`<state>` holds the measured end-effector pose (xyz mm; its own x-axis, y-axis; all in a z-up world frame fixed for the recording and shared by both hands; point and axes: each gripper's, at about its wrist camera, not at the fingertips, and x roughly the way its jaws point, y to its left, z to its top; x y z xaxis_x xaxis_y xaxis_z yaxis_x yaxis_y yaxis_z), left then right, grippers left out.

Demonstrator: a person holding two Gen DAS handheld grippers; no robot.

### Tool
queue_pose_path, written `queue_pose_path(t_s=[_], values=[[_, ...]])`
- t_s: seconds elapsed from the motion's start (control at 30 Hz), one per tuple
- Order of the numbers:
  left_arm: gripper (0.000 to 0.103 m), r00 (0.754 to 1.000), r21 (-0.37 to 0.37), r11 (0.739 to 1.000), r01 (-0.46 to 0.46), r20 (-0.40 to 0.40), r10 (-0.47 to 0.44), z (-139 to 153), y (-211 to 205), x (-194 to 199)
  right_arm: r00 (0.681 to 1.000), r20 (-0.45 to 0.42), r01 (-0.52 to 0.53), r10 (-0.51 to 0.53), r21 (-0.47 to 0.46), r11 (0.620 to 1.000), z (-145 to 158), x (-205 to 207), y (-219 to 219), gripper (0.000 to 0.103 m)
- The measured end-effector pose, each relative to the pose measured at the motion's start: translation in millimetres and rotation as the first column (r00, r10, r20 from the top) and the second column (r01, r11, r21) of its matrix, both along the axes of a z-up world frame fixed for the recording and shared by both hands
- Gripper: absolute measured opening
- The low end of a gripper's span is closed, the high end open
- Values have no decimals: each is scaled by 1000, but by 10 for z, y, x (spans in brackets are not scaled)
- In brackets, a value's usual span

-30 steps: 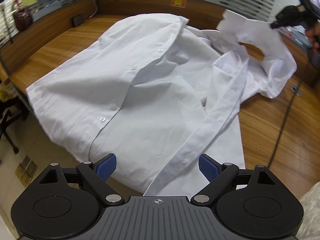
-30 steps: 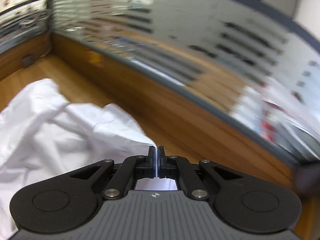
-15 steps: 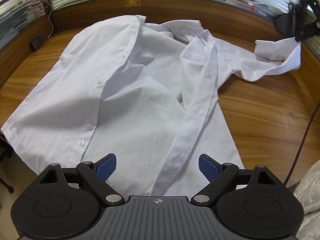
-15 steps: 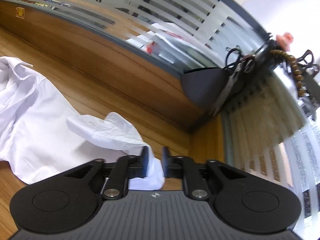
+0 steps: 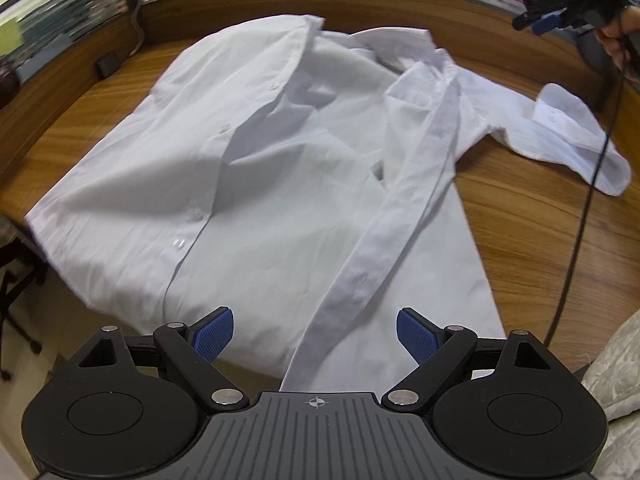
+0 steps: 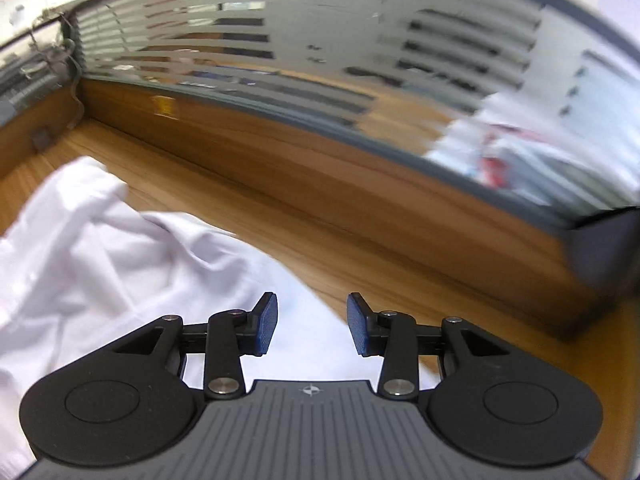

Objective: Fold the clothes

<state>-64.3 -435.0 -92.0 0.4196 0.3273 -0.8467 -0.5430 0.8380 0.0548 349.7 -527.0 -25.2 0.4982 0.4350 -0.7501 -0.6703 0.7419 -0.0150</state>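
Observation:
A white button-up shirt (image 5: 256, 184) lies spread on the wooden table (image 5: 532, 240), front open, collar at the far end. Its right sleeve (image 5: 560, 128) stretches out flat to the right. My left gripper (image 5: 314, 334) hovers open above the shirt's near hem with nothing between its blue pads (image 5: 212, 334). My right gripper (image 6: 312, 326) is open and empty, raised above the sleeve side of the shirt (image 6: 120, 272). In the left wrist view the right gripper (image 5: 540, 24) appears at the top right, held in a person's hand (image 5: 618, 36), clear of the cloth.
A wooden wall with striped glass (image 6: 320, 92) borders the table at the back. A black cable (image 5: 580, 220) hangs across the table's right side. The table's left edge (image 5: 24, 216) drops off to the floor. A pale patterned cloth (image 5: 616, 364) sits at the near right.
My right gripper opened and let go of the sleeve cuff, then rose away; the sleeve now lies flat on the table. The left gripper stayed open over the hem.

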Motion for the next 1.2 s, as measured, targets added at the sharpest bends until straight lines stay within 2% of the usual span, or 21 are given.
queue_pose_path(t_s=[0.17,0.4,0.53,0.63,0.7,0.77,0.9,1.0,1.03,1.07,1.1,1.2], values=[[89,997,10,997,-78,-12,78,-9,-55,-73,992,-104,-65,73,71,995,-232,219,384,43],[89,983,25,983,-179,-27,180,-25,-124,-155,982,-149,-115,119,35,993,-622,410,849,43],[78,985,0,985,-172,-27,172,-56,-91,-58,973,-185,-139,136,-2,990,-834,521,1039,43],[77,987,5,987,-158,-18,158,-84,-69,43,960,-233,-158,153,-2,987,-965,560,1112,41],[77,990,-4,990,-144,-6,144,-103,-51,113,957,-248,-159,154,2,987,-1016,566,1123,15],[77,991,-13,991,-131,4,132,-125,-36,183,955,-256,-154,152,14,988,-1031,566,1110,1],[73,994,-20,993,-113,11,113,-177,-26,324,953,-262,-126,151,110,986,-810,550,969,1],[56,995,-22,995,-101,20,102,-210,-17,416,951,-262,-111,166,211,971,-482,517,859,1],[40,994,-12,994,-105,25,105,-207,-10,423,950,-260,-110,176,249,962,-349,503,832,1],[15,994,2,994,-110,29,110,-200,-2,425,949,-251,-115,189,283,952,-210,486,819,1],[6,993,15,993,-115,34,115,-193,7,427,949,-238,-125,204,309,943,-72,471,831,1],[4,983,70,982,-175,63,171,-105,82,366,946,-204,-164,253,373,913,274,439,1000,1]])
